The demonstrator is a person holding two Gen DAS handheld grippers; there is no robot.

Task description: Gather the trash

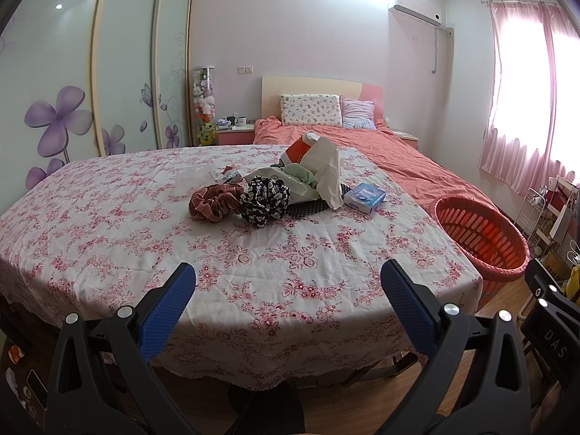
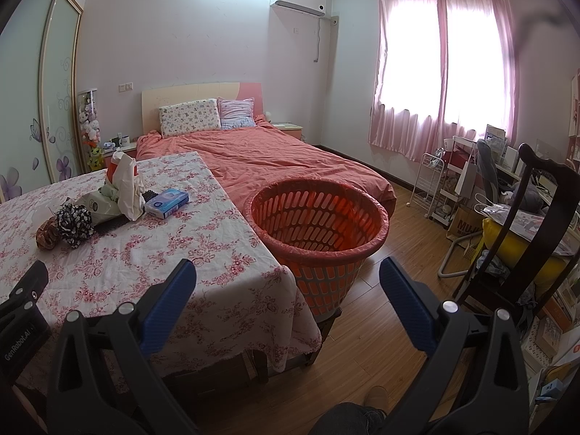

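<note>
Both grippers, left gripper [image 1: 288,282] and right gripper [image 2: 288,282], spread and empty; crumpled white bag [image 1: 326,170] at 12 o'clock on table [image 1: 108,239] looks light, limp (pinch a raised fold), basket [image 2: 315,217] at 2 o'clock.

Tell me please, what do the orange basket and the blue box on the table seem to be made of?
The orange basket looks like moulded plastic: stiff slotted walls with a slight sheen. A thin reddish film, probably a bag liner, folds over its rim. The blue box looks like printed cardboard, with sharp folded edges and a smooth, faintly glossy face; a plastic wrap cannot be ruled out.
</note>
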